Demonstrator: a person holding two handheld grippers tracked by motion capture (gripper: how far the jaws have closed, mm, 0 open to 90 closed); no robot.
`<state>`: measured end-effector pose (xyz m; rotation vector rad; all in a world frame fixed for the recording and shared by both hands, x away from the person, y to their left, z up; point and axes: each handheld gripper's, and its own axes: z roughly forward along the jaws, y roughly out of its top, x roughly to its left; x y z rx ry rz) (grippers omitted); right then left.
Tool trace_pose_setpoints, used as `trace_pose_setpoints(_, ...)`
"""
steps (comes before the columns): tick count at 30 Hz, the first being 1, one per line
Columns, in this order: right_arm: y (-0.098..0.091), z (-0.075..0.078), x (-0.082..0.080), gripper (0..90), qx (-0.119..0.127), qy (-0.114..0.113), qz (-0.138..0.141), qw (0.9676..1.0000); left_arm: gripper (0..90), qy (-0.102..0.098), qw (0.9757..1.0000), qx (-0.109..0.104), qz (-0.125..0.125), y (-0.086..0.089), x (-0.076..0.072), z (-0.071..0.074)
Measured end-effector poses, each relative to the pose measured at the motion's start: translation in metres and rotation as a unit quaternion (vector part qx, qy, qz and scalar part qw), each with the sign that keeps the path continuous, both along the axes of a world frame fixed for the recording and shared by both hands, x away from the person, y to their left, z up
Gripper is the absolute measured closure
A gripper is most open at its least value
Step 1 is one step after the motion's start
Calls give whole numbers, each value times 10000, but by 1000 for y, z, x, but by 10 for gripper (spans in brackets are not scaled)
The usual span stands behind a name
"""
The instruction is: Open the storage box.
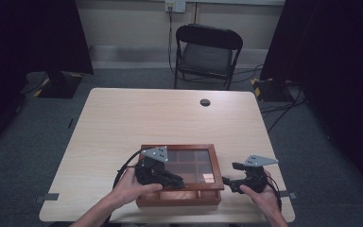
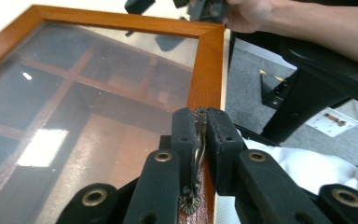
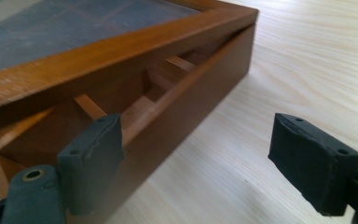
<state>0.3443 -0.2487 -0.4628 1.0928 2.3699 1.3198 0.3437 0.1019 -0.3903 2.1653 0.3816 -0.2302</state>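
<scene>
Already part-raised at lower centre: box lid (image 1: 179, 161), brass handle (image 2: 196, 154) pinched by left hand-held gripper (image 2: 204, 133); right hand-held gripper (image 3: 209, 161) wide, empty; full opening seemingly left.

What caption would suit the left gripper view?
Left tool clamped on the brass handle of a glass-topped wooden box, its lid raised slightly.

Lab: black curtains (image 1: 33, 33), taped floor cables (image 1: 283, 101)

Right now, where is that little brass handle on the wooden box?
The brass handle sits on the front edge of the wooden box lid, pinched between the jaws of the left gripper, at the table's near edge in the high view.
</scene>
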Motion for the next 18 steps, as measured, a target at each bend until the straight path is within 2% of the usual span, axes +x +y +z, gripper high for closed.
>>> trace_pose_setpoints(2,4,2,0,165,64,-26,55,10000,822,72,10000,-24,-7,0,1,0)
trace_pose_setpoints(5,11,4,-2,167,99,-53,171,9998,821,11,10000,21,-14,0,1,2)
trace_pose_setpoints(7,15,5,-2,199,94,-91,219,9997,821,14,10000,43,-21,0,2,3)
trace_pose_setpoints(9,17,6,-3,211,117,-128,221,9996,820,23,10000,-33,2,1,2,2)
trace_pose_setpoints(13,17,6,-3,203,121,-131,195,9997,818,-166,9999,0,7,1,-2,1)
trace_pose_setpoints(14,17,6,-3,204,126,-133,192,9996,815,-161,9998,-57,32,1,-3,1)
trace_pose_setpoints(15,17,6,-3,206,141,-148,184,9996,799,-169,9998,-44,62,3,-2,1)
trace_pose_setpoints(16,17,6,-3,206,154,-161,195,9996,730,-187,9997,-55,131,5,-2,0)
trace_pose_setpoints(18,17,6,-3,206,155,-159,194,9996,708,-213,9995,-71,199,8,-2,1)
